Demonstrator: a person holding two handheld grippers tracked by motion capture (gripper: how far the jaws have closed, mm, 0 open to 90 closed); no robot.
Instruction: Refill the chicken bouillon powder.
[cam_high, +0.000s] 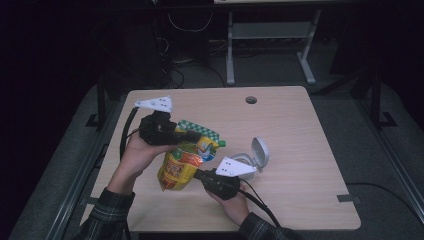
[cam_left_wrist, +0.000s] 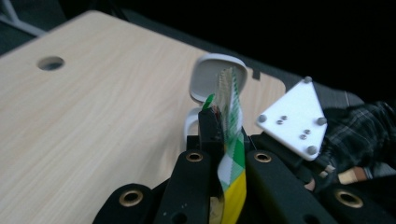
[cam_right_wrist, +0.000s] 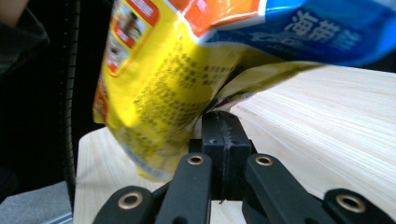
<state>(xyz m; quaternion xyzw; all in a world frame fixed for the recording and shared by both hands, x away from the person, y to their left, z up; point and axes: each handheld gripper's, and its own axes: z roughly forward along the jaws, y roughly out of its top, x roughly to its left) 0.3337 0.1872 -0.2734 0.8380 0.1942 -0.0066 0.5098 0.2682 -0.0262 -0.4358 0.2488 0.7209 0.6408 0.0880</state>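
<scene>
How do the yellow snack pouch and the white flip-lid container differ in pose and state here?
The yellow printed foil snack pouch hangs off the table, pinched by both tongs; the white plastic flip-lid container sits on the light wooden table, untouched. The pouch is soft, crumpled and colourful; the container is rigid and plain. The pouch's green-checked top looks sealed; the container's lid stands open.

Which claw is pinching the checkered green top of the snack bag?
The left claw pinches the green-and-white checkered top of the snack bag. The right claw grips the bag's lower yellow part instead.
</scene>
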